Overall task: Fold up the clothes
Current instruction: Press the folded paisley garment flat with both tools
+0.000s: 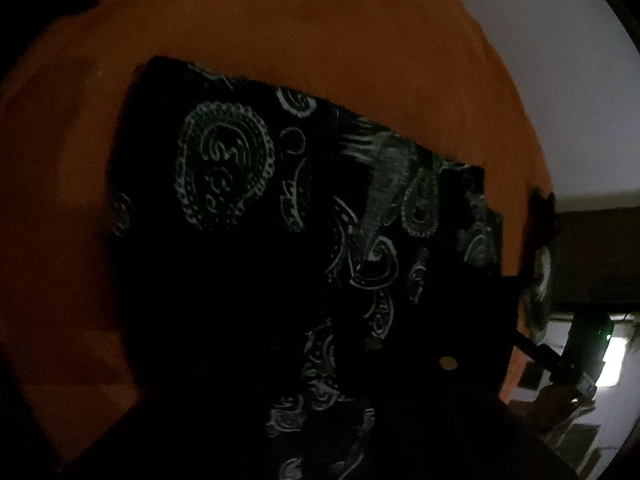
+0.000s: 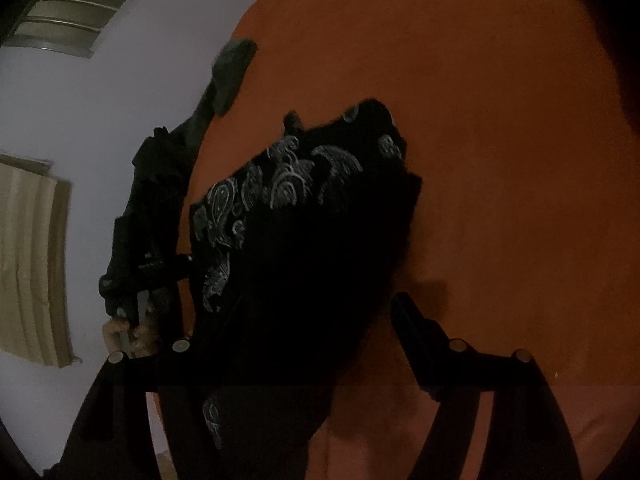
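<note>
Black paisley garment (image 1: 280,208) lies mid-fold on orange bed (image 1: 280,32), centre frame. We see right gripper (image 2: 292,344) fingers wide, straddling cloth; left gripper's grip we cannot tell. Next: fold over.

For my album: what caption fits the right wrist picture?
Open right gripper over dark paisley cloth on an orange sheet.

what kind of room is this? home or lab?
Probably a home bedroom, dim. A patterned black garment lies on an orange sheet-like surface, with pale walls, a louvred vent and a tan curtain-like panel.
</note>
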{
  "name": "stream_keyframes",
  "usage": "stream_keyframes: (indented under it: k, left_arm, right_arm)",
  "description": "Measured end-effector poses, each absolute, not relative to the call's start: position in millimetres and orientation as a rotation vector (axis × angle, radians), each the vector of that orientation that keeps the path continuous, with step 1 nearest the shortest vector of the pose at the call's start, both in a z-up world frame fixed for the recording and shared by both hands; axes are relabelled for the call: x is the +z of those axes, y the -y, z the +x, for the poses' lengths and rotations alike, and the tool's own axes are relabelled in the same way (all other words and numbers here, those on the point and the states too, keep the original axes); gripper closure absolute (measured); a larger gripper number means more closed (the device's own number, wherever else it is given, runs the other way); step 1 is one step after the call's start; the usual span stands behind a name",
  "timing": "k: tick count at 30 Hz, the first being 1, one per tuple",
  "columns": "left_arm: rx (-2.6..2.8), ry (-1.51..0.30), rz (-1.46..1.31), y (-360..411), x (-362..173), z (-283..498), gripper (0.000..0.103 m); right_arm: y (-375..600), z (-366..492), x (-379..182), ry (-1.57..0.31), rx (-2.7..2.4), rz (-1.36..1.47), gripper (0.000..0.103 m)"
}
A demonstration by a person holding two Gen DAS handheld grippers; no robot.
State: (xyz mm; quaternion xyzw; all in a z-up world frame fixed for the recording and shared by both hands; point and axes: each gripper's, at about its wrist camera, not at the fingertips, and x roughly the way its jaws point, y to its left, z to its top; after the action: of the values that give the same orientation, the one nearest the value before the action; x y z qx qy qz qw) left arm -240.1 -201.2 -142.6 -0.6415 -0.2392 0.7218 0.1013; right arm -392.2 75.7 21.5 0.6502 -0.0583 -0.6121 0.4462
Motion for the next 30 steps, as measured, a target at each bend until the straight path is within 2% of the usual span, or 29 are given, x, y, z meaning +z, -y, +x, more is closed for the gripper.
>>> stream_keyframes:
  k: [2,5,7,9,11,13,15,17,19,22,24,29,30]
  left_arm:
    - [2.171,0.574,-1.887,197.1,-138.0,-241.4,0.088]
    - [2.172,0.586,-1.832,200.2,-137.2,-242.2,0.082]
    - [2.179,0.594,-1.810,206.2,-135.9,-237.1,0.074]
    - [2.172,0.576,-1.826,210.2,-137.2,-232.6,0.056]
    - [2.226,0.454,-1.847,210.2,-136.4,-228.3,0.053]
    - [2.277,0.341,-1.831,212.1,-132.5,-223.6,0.052]
    - [2.274,0.339,-1.792,213.3,-133.8,-221.3,0.049]
    - [2.209,0.426,-1.758,215.0,-135.9,-220.6,0.049]
    - [2.074,0.655,-1.819,221.8,-146.0,-224.3,0.049]
    - [2.018,0.838,-1.796,230.0,-154.0,-230.0,0.049]
    - [2.068,0.779,-1.814,229.2,-155.2,-234.8,0.049]
    - [2.055,0.761,-1.762,222.9,-153.8,-239.2,0.051]
    - [2.061,0.751,-1.761,221.0,-152.6,-240.5,0.057]
  right_arm:
    - [-79.7,-391.5,14.4,0.153,-1.508,1.633,0.029]
    - [-85.4,-390.5,4.0,0.173,-1.490,1.667,0.029]
    - [-89.4,-389.3,-0.7,0.187,-1.479,1.682,0.029]
    - [-91.9,-387.4,-2.7,0.183,-1.475,1.684,0.029]
    - [-93.8,-386.6,-3.5,0.180,-1.475,1.685,0.029]
    - [-95.6,-387.0,-3.9,0.182,-1.470,1.689,0.029]
    - [-97.9,-387.3,-4.1,0.185,-1.474,1.692,0.029]
    - [-100.6,-387.8,-4.4,0.188,-1.478,1.695,0.029]
    - [-102.8,-388.9,-6.1,0.196,-1.480,1.702,0.029]
    - [-107.0,-389.3,-9.7,0.213,-1.476,1.719,0.029]
    - [-109.8,-388.6,-11.2,0.220,-1.471,1.727,0.029]
    - [-114.3,-387.1,-9.1,0.203,-1.471,1.723,0.029]
    - [-115.7,-387.5,-9.0,0.202,-1.474,1.725,0.029]
